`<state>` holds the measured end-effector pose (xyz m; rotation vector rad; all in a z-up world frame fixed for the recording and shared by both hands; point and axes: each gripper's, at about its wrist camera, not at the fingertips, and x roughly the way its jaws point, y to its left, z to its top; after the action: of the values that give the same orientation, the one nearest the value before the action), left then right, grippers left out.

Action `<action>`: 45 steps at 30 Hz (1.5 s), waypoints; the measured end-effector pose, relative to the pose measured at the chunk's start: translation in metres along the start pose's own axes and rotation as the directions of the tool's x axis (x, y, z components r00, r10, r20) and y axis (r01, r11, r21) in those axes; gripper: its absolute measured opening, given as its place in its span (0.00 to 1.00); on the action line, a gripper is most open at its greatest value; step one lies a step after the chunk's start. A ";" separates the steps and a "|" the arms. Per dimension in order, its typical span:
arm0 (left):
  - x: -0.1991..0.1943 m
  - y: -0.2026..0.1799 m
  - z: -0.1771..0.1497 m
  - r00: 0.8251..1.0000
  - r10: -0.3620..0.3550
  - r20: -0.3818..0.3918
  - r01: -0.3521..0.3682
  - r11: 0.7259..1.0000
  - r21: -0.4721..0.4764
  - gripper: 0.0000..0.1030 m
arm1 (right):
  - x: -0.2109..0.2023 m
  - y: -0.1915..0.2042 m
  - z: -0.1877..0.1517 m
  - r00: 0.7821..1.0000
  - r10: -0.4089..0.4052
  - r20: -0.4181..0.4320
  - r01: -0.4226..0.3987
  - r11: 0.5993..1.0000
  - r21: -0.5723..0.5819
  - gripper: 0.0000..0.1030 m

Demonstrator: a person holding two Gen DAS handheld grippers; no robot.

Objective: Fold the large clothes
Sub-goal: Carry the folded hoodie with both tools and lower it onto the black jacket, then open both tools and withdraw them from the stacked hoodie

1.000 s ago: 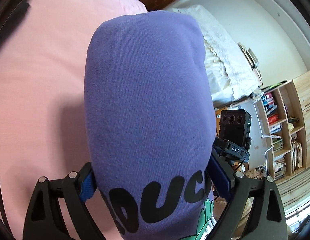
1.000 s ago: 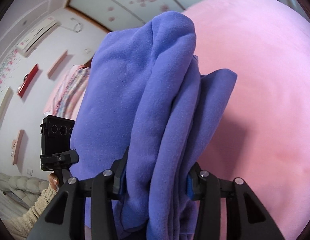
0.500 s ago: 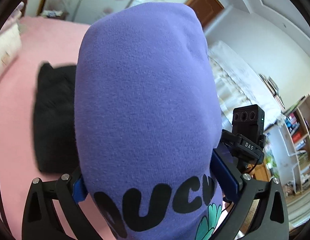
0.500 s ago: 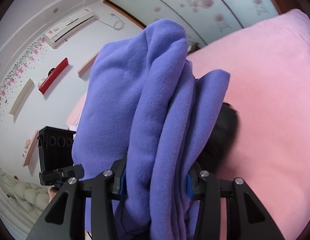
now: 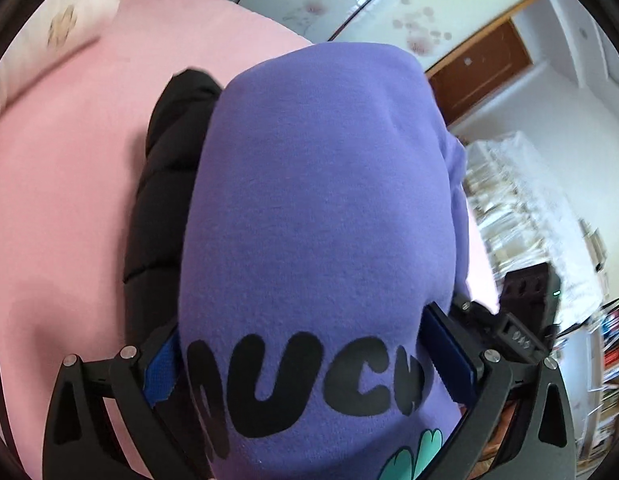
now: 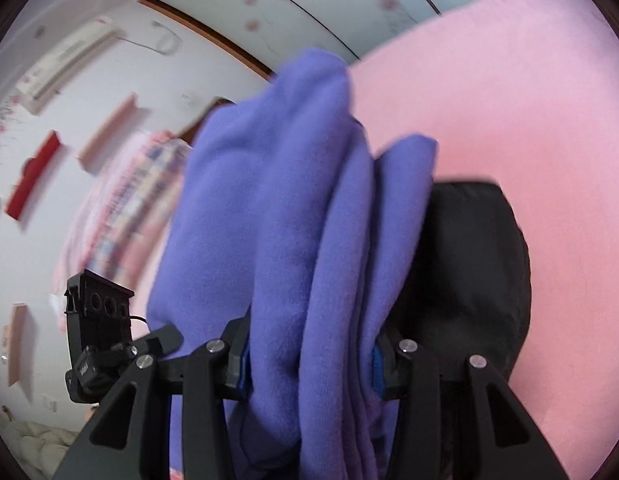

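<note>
Pink bed (image 5: pixel 69 184), bookshelf (image 5: pixel 607 364), wall air conditioner (image 6: pixel 65 66).

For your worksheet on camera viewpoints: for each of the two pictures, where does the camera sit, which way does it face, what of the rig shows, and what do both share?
Left wrist: on the left gripper, facing along its jaws, shut on the purple sweatshirt; right gripper beside.
Right wrist: on the right gripper, jaws shut on the sweatshirt's folds; left gripper beside.
Shared: sweatshirt, black jacket, pink bed.
</note>
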<state>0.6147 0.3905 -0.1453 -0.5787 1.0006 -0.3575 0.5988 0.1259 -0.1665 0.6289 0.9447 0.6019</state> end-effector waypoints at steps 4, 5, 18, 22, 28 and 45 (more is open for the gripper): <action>0.011 0.014 -0.007 1.000 -0.028 0.000 0.028 0.999 -0.026 1.00 | 0.015 -0.002 -0.008 0.998 -0.060 -0.002 0.060 0.998 0.007 0.45; 0.013 0.014 -0.007 1.000 -0.022 -0.002 0.022 0.999 -0.026 1.00 | 0.019 -0.005 -0.010 0.997 -0.071 -0.010 0.071 0.997 0.024 0.46; -0.078 -0.027 -0.004 0.943 0.224 0.248 -0.250 0.965 0.081 1.00 | 0.038 0.012 -0.006 0.984 -0.177 -0.033 0.177 0.984 0.016 0.52; -0.083 -0.055 -0.002 0.906 0.279 0.319 -0.331 0.935 0.123 1.00 | 0.039 0.013 -0.006 0.981 -0.190 -0.036 0.190 0.982 -0.001 0.53; -0.035 -0.046 -0.003 0.871 0.398 0.289 -0.434 0.898 0.071 1.00 | 0.046 0.013 -0.004 0.977 -0.212 -0.036 0.211 0.977 -0.015 0.56; -0.019 -0.029 -0.006 0.863 0.404 0.304 -0.427 0.904 0.010 1.00 | 0.052 0.039 -0.001 0.931 -0.364 0.027 0.362 0.913 -0.189 0.85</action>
<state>0.5987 0.3761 -0.1172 -0.3184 0.7904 0.0772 0.6146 0.1887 -0.1672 0.2662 0.9691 0.3552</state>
